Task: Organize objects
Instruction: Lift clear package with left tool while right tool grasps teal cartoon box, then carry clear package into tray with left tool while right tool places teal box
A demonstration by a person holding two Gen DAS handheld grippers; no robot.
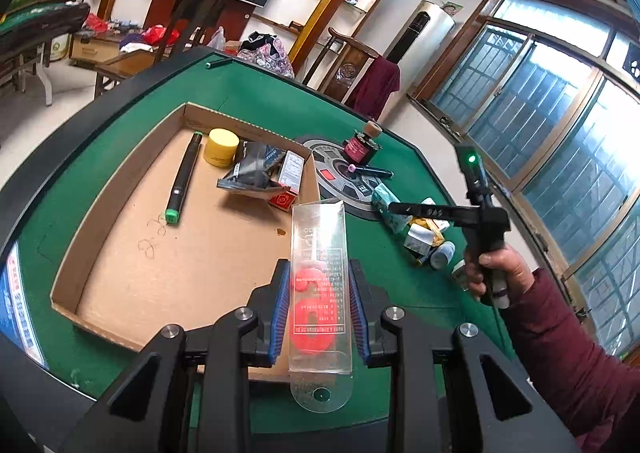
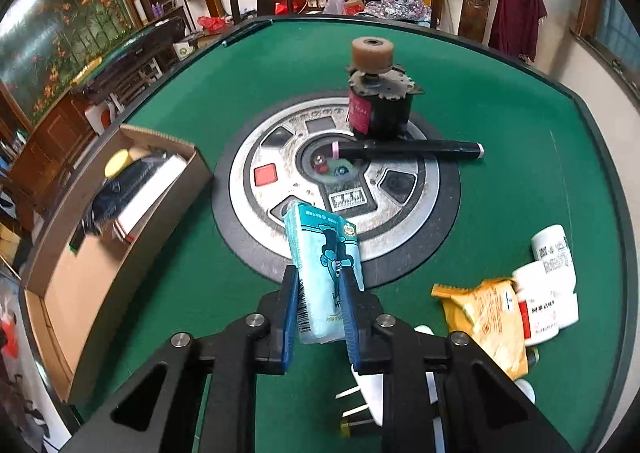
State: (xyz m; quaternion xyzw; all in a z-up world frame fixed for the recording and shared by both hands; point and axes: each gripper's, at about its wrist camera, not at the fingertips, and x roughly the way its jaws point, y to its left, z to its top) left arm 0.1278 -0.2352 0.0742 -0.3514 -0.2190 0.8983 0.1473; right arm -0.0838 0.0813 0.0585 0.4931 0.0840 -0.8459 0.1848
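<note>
Over the cardboard box [image 1: 120, 253], left gripper [image 1: 318, 293] clamps a clear case [image 1: 320, 253] (right gripper [image 2: 320, 301] grips a tissue pack [image 2: 324, 253]).

The print on the clear plastic sleeve holding a red numeral [image 1: 319, 293] is too small to read. In the right wrist view, the white plug with metal prongs [image 2: 362, 397] near the green felt table's [image 2: 500, 181] near edge is mostly hidden by gripper linkage. The brown cardboard tray's [image 2: 52, 265] contents are blurred. The white medicine bottle [image 2: 538, 303] is partly covered by the yellow foil sachet [image 2: 486, 323].
</note>
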